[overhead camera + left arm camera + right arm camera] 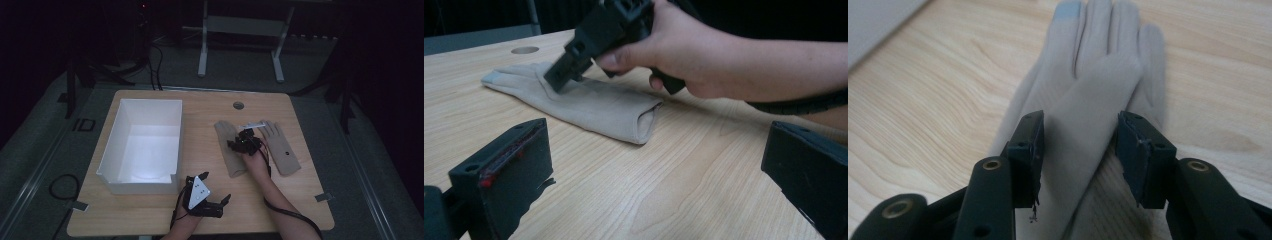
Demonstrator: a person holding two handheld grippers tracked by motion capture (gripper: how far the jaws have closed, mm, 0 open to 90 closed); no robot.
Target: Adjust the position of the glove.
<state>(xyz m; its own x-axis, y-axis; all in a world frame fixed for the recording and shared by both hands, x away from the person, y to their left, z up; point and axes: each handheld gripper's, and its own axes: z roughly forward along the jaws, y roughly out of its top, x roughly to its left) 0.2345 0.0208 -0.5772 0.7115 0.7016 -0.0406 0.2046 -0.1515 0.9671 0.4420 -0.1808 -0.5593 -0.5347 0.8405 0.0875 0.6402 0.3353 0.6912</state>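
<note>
Beige glove (1088, 95) flat on worktop (210, 200), right gripper (1079, 150) set over it.

Right fingers (1029, 150) partly apart, straddling the glove's raised palm fold, pads close against the cloth but clamping not confirmed. Glove at 3 o'clock of white box (145, 145), fingertips toward 12. Second glove (281, 147) just beside at 3 o'clock. Left gripper (202, 196) near the 6 o'clock edge, fingers (504, 170) wide apart on nothing.
</note>
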